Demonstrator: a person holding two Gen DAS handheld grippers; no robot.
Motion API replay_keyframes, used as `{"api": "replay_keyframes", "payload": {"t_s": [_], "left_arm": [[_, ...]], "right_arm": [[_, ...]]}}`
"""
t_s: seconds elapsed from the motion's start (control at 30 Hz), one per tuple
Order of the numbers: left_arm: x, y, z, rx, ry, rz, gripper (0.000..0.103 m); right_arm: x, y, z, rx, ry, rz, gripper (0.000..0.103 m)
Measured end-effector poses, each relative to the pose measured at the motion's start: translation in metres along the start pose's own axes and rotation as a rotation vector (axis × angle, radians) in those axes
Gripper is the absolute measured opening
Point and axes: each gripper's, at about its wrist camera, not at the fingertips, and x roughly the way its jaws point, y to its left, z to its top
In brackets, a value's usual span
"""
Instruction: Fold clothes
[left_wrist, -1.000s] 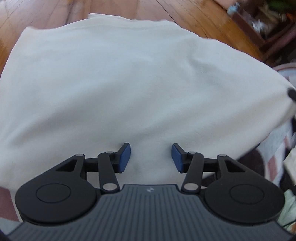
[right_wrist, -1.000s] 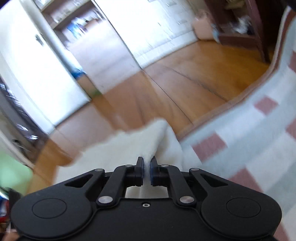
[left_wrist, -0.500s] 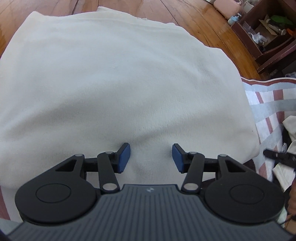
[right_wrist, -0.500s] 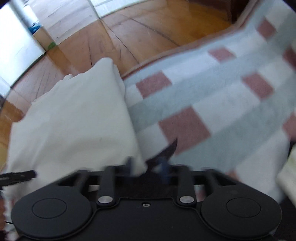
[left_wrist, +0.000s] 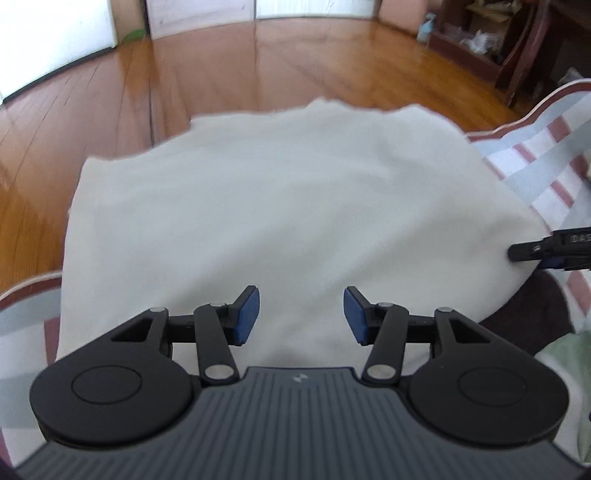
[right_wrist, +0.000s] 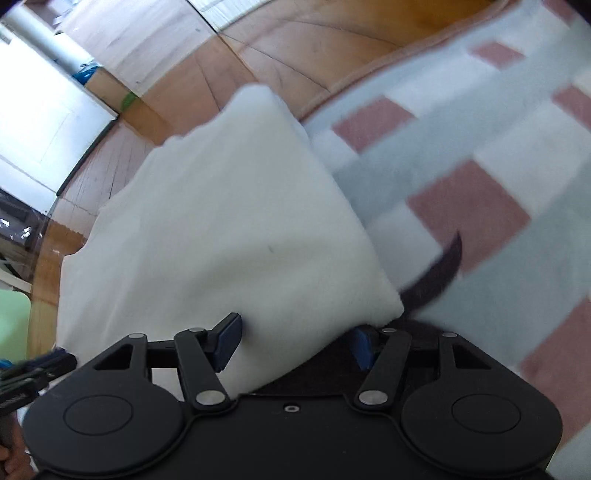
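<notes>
**Both grippers open, white garment flat under them**

Wood floor (left_wrist: 258, 66) fills everything ahead of both tools. Checked rug (right_wrist: 480, 155), grey/white/dusty-red with a pale bound edge, runs ahead and right of the right gripper; it shows at both sides of the left gripper too.

White garment (left_wrist: 288, 206) lies folded into a rough rectangle, near part on the rug, far edge hanging over onto the wood floor. It fills the space straight ahead of the left gripper (left_wrist: 301, 315), jaws spread wide, blue pads (left_wrist: 246, 314) clear of each other, cloth beneath the gap. Whether they touch the fabric: can't tell.

Right gripper (right_wrist: 295, 341): jaws apart too, the garment's near right corner sits between them. Right pad is partly hidden by cloth. Not clamped.

Dark cloth (right_wrist: 439, 273) pokes out from under that corner, just ahead-right of the right gripper; in the left view it's at the tool's right.

Each tool's tip shows at the other's frame edge. Frames blurred.
</notes>
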Motion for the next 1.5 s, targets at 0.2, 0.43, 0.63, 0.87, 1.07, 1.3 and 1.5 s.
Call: {"api": "replay_keyframes", "payload": {"t_s": [0.2,0.43,0.63,0.87,1.07,1.3,1.5], "left_arm": [[0.013,0.012,-0.001,-0.067,0.051,-0.025,0.05],[0.033,0.028,-0.003,-0.153,0.134,-0.032,0.049],[0.037,0.06,-0.013,-0.419,0.125,-0.133,0.048],[0.013,0.104,-0.017,-0.631,0.105,-0.207,0.046],[-0.053,0.124,-0.013,-0.545,-0.066,0.03,0.043],[-0.076,0.226,-0.069,-0.826,-0.127,0.071,0.044],[-0.055,0.25,-0.095,-1.016,-0.19,-0.108,0.043]], "right_arm": [[0.007,-0.021,-0.013,0.26,0.091,0.145,0.069],[0.023,-0.02,0.004,0.229,-0.034,0.147,0.07],[0.037,0.026,0.018,-0.121,-0.119,0.087,0.027],[-0.022,0.119,0.046,-0.455,-0.259,0.131,0.023],[-0.026,0.249,0.019,-0.96,-0.282,0.332,0.022],[0.049,0.359,-0.033,-1.189,-0.062,0.512,0.022],[0.141,0.356,-0.069,-1.166,0.153,0.4,0.022]]}}
